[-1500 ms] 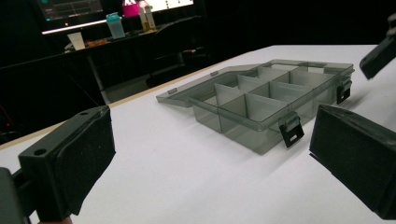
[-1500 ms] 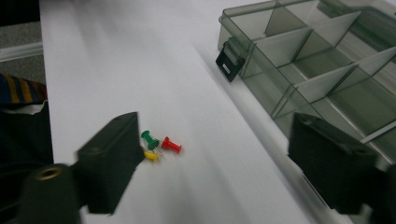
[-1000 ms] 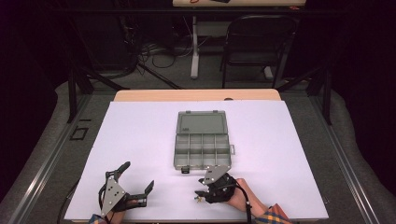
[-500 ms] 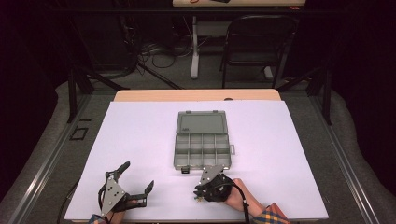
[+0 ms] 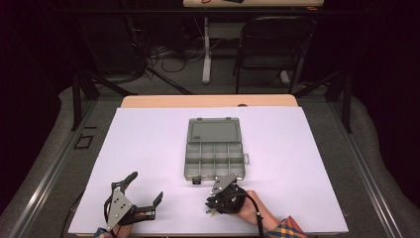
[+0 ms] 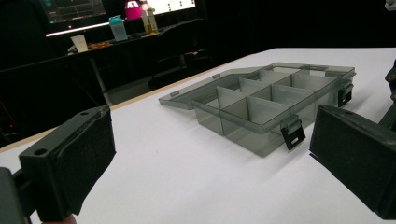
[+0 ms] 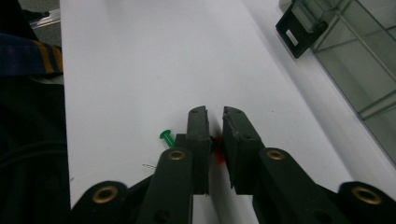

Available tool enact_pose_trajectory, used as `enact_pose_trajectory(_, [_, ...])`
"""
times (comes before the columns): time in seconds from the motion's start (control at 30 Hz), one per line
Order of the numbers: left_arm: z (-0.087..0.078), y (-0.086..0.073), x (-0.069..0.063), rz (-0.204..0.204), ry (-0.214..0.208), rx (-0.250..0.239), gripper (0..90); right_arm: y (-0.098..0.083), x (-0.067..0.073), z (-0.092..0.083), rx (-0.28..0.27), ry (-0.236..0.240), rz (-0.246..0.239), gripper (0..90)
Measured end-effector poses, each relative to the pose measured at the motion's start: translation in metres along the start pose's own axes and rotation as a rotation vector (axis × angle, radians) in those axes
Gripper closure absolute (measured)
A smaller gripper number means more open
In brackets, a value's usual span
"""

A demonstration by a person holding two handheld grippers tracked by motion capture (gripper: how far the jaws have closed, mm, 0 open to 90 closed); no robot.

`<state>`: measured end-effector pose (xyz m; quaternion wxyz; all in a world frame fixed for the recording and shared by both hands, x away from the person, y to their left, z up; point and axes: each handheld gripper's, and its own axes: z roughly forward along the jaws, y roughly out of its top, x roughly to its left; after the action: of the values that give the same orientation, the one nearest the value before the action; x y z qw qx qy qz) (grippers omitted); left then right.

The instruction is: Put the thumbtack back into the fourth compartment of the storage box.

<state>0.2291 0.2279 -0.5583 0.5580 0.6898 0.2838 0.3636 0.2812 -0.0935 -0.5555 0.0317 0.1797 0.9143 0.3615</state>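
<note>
Lying on the white table sheet (image 5: 148, 139): red pushpin (image 7: 217, 156), clamped in right gripper (image 7: 215, 122), whose jaws have just been closing; green pushpin (image 7: 165, 136) just beside. Compartment box (image 5: 214, 153) — lid open — near, beyond. Left gripper (image 5: 144, 187) — jaws apart, empty.

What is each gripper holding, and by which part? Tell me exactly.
The right gripper is shut on a red pushpin; which part the pads grip cannot be told. The left gripper is open and holds nothing.
</note>
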Motion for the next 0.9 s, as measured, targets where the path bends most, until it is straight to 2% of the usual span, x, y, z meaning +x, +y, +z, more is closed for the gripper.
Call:
enact_pose_trajectory(0.33, [0.000,0.000,0.000,0.001,0.002,0.000,0.3,-0.001,-0.003,-0.004,-0.014,-0.035,0.030,83.3])
enact_pose_trajectory(0.5, [0.000,0.000,0.000,-0.001,0.002,0.000,0.4,0.001,-0.005,-0.014,-0.047,-0.070,0.030,83.3])
enact_pose_trajectory(0.6, [0.000,0.000,0.000,0.000,0.003,0.001,0.4,0.001,-0.005,-0.018,-0.052,-0.078,0.034,83.3])
enact_pose_trajectory(0.9, [-0.001,0.000,0.000,0.001,0.006,0.001,0.4,-0.001,-0.012,-0.033,-0.087,-0.145,0.047,83.3])
